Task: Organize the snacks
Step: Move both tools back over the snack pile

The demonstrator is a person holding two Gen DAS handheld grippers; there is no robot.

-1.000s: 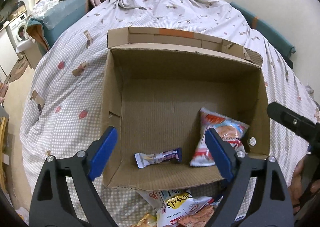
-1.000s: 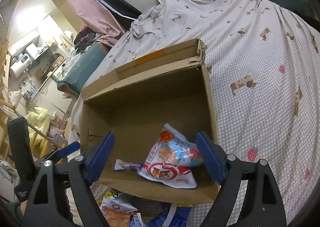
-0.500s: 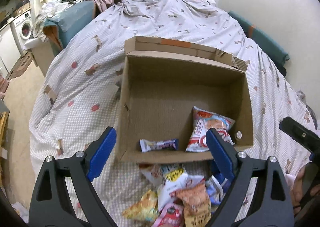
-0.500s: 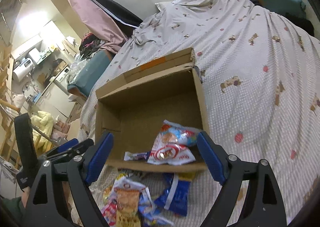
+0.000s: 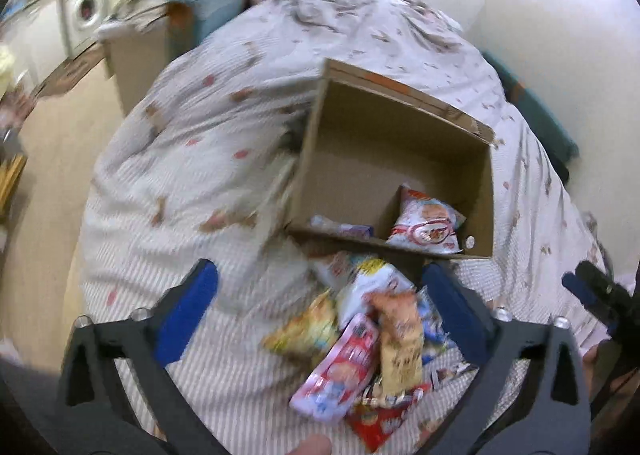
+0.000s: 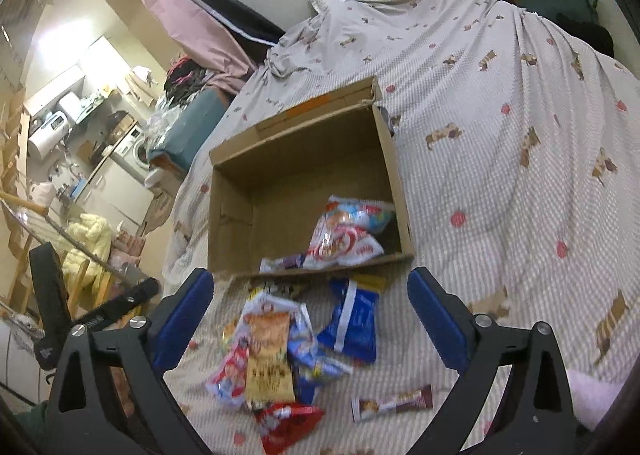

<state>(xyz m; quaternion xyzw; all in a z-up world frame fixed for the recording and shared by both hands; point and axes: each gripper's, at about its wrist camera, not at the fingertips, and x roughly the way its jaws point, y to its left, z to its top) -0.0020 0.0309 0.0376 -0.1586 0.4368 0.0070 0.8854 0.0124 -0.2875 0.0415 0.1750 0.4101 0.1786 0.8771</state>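
While both grippers have been backing away from the box [image 5: 400, 159], their jaws have just been opening wider, and nothing sits between either pair. A second ago each camera looked almost straight into the box; now the pile [image 6: 276, 355] of loose snacks on the bedspread [image 6: 500, 183] in front of it fills the lower part of both views. That suggests one drop-off is finished and the next pick is about to begin.

Two items are already inside: a red-and-white bag [image 6: 344, 239] against the right wall and a small bar [image 5: 340, 229] beside it near the front wall. Most of the work remains, judging by the pile: a tan packet [image 6: 268, 363], a blue pouch [image 6: 354, 327], a pink pack [image 5: 340, 371], a red pack [image 6: 288, 423], and a lone brown bar [image 6: 394, 403] lying apart to the right.

The left gripper [image 5: 318, 319] hangs spread above the pile, tilted steeply down, its view blurred. The right gripper [image 6: 310, 319] is likewise spread and empty, angled down over the same heap, with the left tool visible at its left edge.
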